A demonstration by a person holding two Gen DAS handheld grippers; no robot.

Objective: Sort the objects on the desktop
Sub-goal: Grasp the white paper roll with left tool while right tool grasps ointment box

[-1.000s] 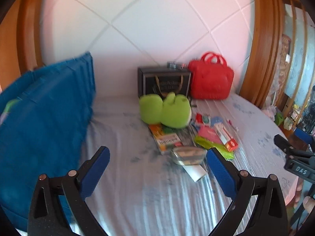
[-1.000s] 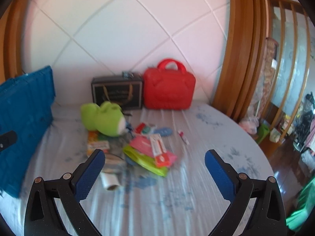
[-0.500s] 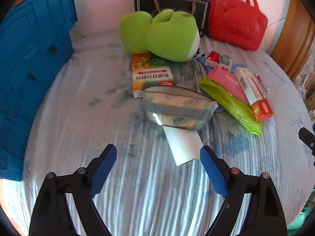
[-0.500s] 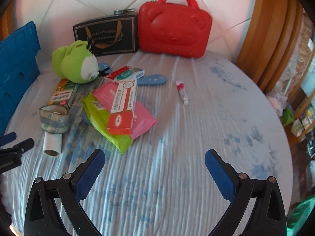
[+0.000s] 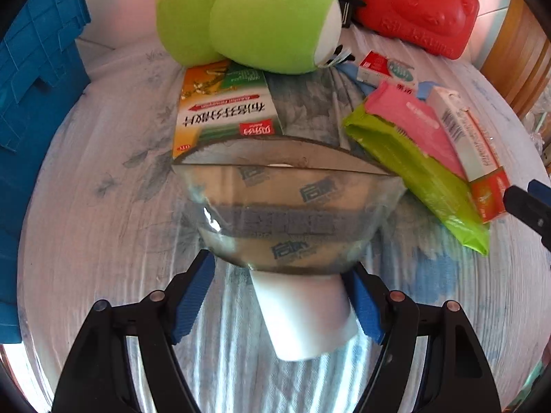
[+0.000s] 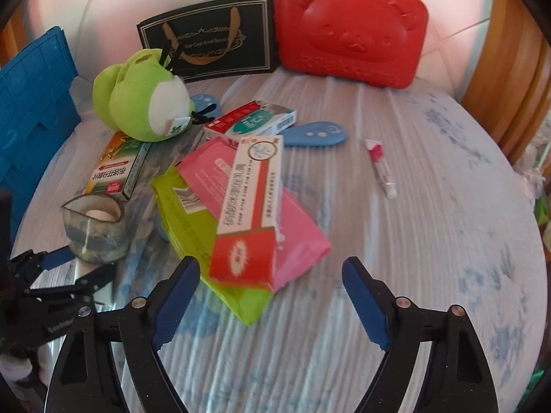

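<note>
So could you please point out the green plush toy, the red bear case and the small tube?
green plush toy [image 6: 137,103], right wrist view, green body.
red bear case [image 6: 351,31], right wrist view, embossed face.
small tube [image 6: 380,167], right wrist view, mid-body.

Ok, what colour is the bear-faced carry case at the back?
Red all over: the bear-faced carry case has a moulded bear face and matching handle, clearest in the right wrist view.

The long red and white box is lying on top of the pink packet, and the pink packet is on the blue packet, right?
Not quite. The red and white box does lie on the pink packet, but the packet underneath is lime green, not blue. The right wrist view shows the stack most clearly; the left wrist view shows the same green packet under the pink one.
</note>
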